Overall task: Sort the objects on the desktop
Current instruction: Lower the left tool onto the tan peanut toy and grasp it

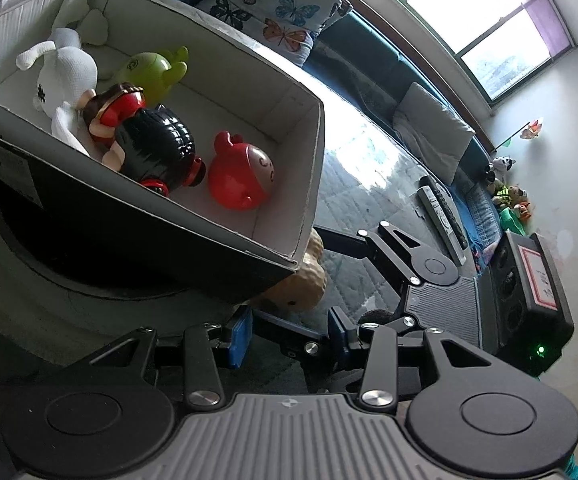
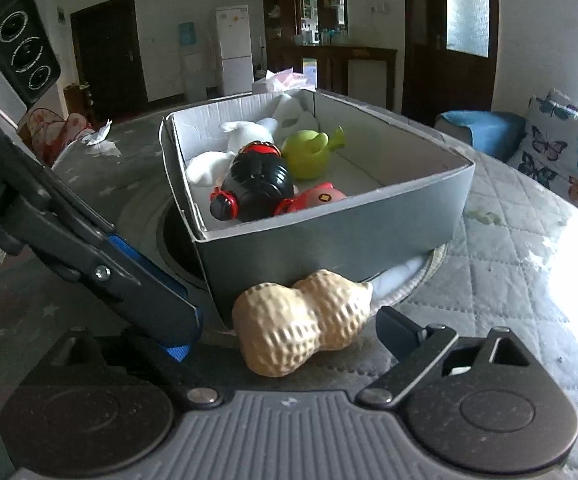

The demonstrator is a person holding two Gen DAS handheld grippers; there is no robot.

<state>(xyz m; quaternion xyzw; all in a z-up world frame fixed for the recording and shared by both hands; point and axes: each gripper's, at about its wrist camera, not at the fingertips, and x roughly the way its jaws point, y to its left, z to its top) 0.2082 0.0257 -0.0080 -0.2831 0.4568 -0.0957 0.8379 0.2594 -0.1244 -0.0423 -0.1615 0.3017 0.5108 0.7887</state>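
A grey cardboard box (image 2: pixel 329 220) stands on the quilted table and holds several toys: a white plush rabbit (image 1: pixel 65 68), a green figure (image 1: pixel 149 68), a black-haired doll (image 1: pixel 157 144) and a red round toy (image 1: pixel 237 176). A tan peanut-shaped toy (image 2: pixel 305 324) lies on the table against the box's near wall. My right gripper (image 2: pixel 289 340) is open, its fingers on either side of the peanut. My left gripper (image 1: pixel 289 336) is open and empty beside the box corner; the peanut (image 1: pixel 301 280) shows just beyond it. The left gripper also shows in the right wrist view (image 2: pixel 89 248).
Remote controls (image 1: pixel 445 216) lie on the table near its far edge. A butterfly-print cushion (image 1: pixel 273 4) and a sofa lie beyond. A tissue pack (image 2: pixel 281 78) stands behind the box. A dark round recess in the table (image 1: pixel 69 248) lies partly under the box.
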